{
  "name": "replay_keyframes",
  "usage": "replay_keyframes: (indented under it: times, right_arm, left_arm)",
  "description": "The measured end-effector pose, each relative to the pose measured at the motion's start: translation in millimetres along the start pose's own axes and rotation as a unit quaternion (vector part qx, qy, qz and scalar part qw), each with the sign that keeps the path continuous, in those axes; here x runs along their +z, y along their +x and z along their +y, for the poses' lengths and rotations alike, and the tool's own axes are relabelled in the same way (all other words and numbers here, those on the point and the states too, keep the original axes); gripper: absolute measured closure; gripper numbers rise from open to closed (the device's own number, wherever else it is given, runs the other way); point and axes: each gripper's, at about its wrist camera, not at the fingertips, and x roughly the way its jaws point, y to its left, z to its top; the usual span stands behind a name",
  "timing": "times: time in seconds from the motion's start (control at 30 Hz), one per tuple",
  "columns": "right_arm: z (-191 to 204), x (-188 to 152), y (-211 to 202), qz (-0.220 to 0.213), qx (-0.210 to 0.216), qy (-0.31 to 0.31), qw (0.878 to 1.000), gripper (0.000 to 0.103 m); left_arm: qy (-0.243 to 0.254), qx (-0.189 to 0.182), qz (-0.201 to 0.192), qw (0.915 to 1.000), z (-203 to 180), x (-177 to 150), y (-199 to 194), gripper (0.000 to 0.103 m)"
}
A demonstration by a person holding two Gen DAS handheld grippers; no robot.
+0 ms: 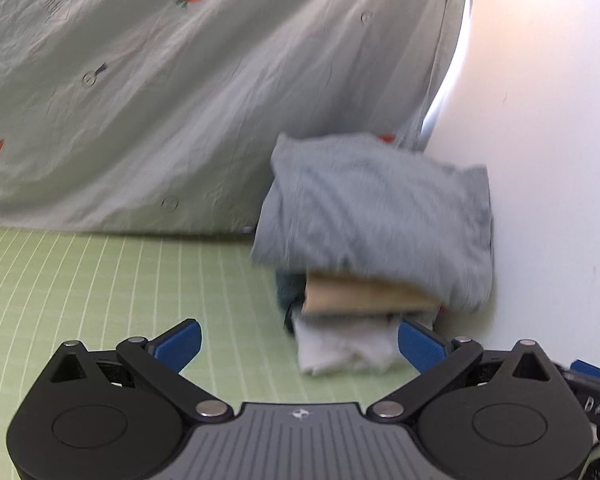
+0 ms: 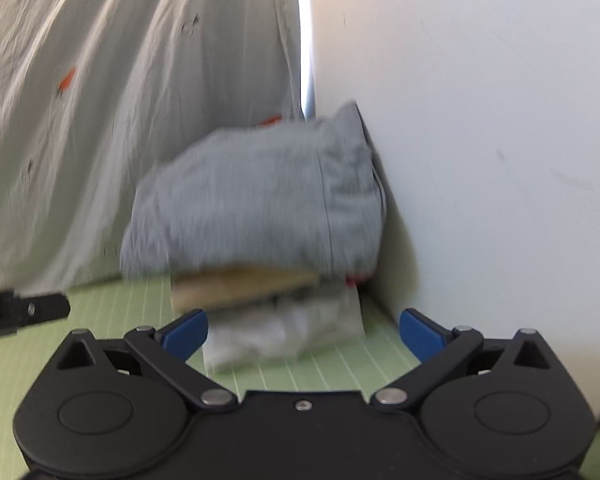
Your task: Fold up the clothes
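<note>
Folded grey cotton garment (image 2: 256,196) tops the stack of folded clothes (image 2: 284,320) at far right, against the white wall (image 2: 480,120). Left gripper (image 1: 298,344) and right gripper (image 2: 304,332) both wide open, empty. This fold looks complete.

Left gripper (image 1: 298,344) is showing a matte black body, blue fingers (image 1: 180,344), black linkage arms with silver pivot pins, and a grey ribbed centre plate bearing a small white logo. Right gripper (image 2: 304,338) is showing the same black body and blue fingers (image 2: 422,334), with one silver screw at centre.
</note>
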Motion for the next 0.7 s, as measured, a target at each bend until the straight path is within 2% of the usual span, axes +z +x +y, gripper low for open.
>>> replay_keyframes:
  times: [0.17,0.27,0.7]
  right_arm:
    - [3.2,-30.8,-21.9,0.030,-0.003,-0.004,1.000,0.000]
    - [3.7,-42.0,-30.0,0.039,-0.005,-0.010,0.999,0.000]
    - [-2.4,-58.1,-44.5,0.054,-0.007,0.008,0.998,0.000]
  left_arm:
    - [0.054,0.006,-0.006,0.9985,-6.0,-26.2,-21.3,0.000]
    - [0.071,0.010,0.004,0.9974,-6.5,-37.3,-29.2,0.000]
    - [0.094,0.011,0.021,0.9953,-6.2,-56.5,-44.5,0.000]
